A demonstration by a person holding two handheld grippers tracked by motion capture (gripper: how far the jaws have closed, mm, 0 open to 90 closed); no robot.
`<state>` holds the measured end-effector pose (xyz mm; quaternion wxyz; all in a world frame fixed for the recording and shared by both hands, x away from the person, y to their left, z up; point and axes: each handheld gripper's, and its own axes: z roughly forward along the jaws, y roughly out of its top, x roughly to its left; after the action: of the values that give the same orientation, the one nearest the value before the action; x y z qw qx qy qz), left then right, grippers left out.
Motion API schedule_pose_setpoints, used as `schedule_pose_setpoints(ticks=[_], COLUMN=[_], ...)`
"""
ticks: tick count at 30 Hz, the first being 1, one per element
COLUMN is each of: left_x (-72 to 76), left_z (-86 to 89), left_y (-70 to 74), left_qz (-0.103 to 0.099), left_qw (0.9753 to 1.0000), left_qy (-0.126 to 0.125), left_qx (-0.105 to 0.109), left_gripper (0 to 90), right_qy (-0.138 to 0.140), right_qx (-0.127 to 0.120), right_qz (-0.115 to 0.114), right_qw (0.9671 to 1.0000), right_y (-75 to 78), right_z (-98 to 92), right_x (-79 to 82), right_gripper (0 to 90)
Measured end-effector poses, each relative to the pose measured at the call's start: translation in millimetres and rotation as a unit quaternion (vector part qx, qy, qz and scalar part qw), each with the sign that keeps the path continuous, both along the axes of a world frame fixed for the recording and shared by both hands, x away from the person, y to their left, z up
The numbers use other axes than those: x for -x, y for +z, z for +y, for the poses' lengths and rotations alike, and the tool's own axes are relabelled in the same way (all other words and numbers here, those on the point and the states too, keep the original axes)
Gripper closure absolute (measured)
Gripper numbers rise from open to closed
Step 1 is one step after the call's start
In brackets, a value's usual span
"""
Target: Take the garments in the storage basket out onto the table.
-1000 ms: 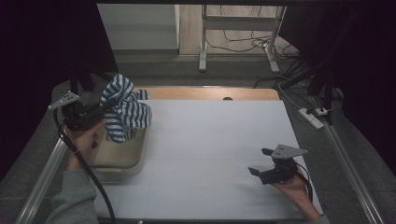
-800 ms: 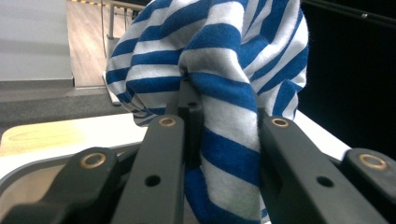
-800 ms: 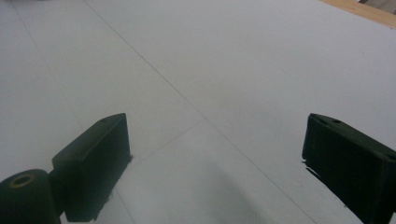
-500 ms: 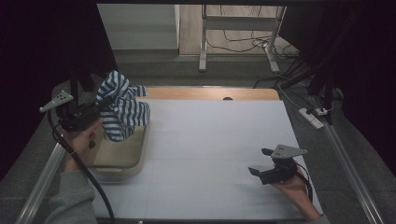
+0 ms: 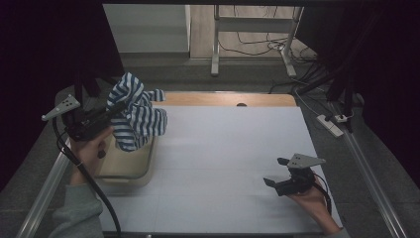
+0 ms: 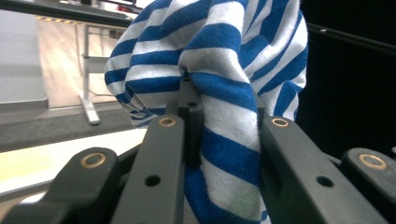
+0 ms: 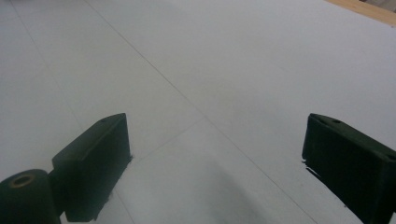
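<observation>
A blue-and-white striped cloth (image 5: 136, 114) hangs bunched above a beige tray (image 5: 126, 166) at the table's left side. My left gripper (image 5: 115, 110) is shut on the cloth and holds it up in the air. In the left gripper view the striped cloth (image 6: 219, 93) is pinched between the two black jaws and spills over them. My right gripper (image 5: 276, 173) rests low on the white table surface (image 5: 228, 148) at the front right, open, with nothing between its fingers (image 7: 93, 163).
The beige tray sits at the table's left edge under the cloth. A wooden strip (image 5: 223, 99) runs along the table's far edge. Metal rails (image 5: 371, 168) flank both sides. A power strip (image 5: 333, 124) lies beyond the right rail.
My left gripper has lifted the striped cloth higher above the tray and drawn it a little toward the left. The right gripper has stayed put.
</observation>
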<state>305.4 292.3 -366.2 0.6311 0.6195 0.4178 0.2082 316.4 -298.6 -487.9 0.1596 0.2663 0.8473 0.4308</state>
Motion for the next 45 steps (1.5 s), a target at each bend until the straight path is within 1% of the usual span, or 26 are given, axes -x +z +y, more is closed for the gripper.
schedule_pose_setpoints(ticks=[2,4,8,16,17,18,19,21,23,29,31,32,37,40,43,45], left_x=[0.6,0.8,1.8,-0.1,-0.4,-1.2,-1.6,-2.5,-3.6,-7.0,-8.1,-8.9,-10.0,-10.4,-10.8,-11.0], left_z=[-4.7,-9.4,-18.0,-28.9,-30.1,-32.1,-33.9,-39.8,-45.7,-56.4,-58.9,-60.7,-69.8,-74.1,-77.1,-80.1], left_y=[1.7,3.0,5.3,4.4,4.1,4.0,4.1,4.7,4.9,2.5,1.8,1.7,2.1,2.2,2.1,1.7], left_qz=[-0.002,-0.004,-0.008,-0.006,-0.005,-0.006,-0.006,-0.007,-0.007,0.0,0.001,0.002,0.001,0.001,0.001,0.0], left_qw=[0.9999,0.9997,0.9994,0.9985,0.9982,0.9974,0.9969,0.996,0.9953,0.9944,0.994,0.9934,0.9921,0.9918,0.9916,0.991], left_qy=[-0.015,-0.025,-0.033,-0.054,-0.059,-0.07,-0.076,-0.087,-0.095,-0.105,-0.108,-0.113,-0.124,-0.127,-0.129,-0.134], left_qx=[0.007,0.007,0.001,0.002,0.007,0.016,0.019,0.022,0.017,0.012,0.014,0.018,0.016,0.012,0.011,0.013], left_gripper=[77.1,77.1,77.1,77.1,77.0,77.0,77.0,77.0,77.0,77.0,77.0,77.0,77.0,77.0,77.0,77.0], right_qy=[0.0,0.0,0.0,0.001,0.0,0.001,0.001,0.001,0.001,0.001,0.001,0.001,0.002,0.001,0.002,0.002], right_qx=[-0.001,-0.001,0.0,0.001,0.0,0.001,0.0,0.002,0.002,0.0,0.001,0.001,0.002,0.0,0.0,0.0], right_qz=[0.0,0.0,0.0,0.001,0.0,0.0,0.0,0.0,0.0,-0.001,0.0,0.0,0.001,0.0,-0.001,-0.001], right_qw=[1.0,1.0,1.0,1.0,1.0,1.0,1.0,1.0,1.0,1.0,1.0,1.0,1.0,1.0,1.0,1.0], right_y=[-0.2,-0.2,0.0,0.2,0.1,0.2,-0.1,-0.3,-0.4,-0.1,-0.1,-0.2,0.0,-0.1,-0.1,-0.1], right_z=[0.2,0.4,0.2,-0.2,0.0,0.0,0.3,0.5,0.8,0.3,0.4,0.5,0.5,0.4,0.6,0.6], right_x=[-0.1,-0.1,0.1,-0.1,0.0,0.0,-0.2,-0.5,-0.4,-0.3,-0.4,-0.4,-0.4,-0.4,-0.4,-0.3], right_gripper=[7.4,7.4,7.4,7.4,7.4,7.4,7.4,7.4,7.4,7.4,7.4,7.4,7.4,7.4,7.4,7.4])
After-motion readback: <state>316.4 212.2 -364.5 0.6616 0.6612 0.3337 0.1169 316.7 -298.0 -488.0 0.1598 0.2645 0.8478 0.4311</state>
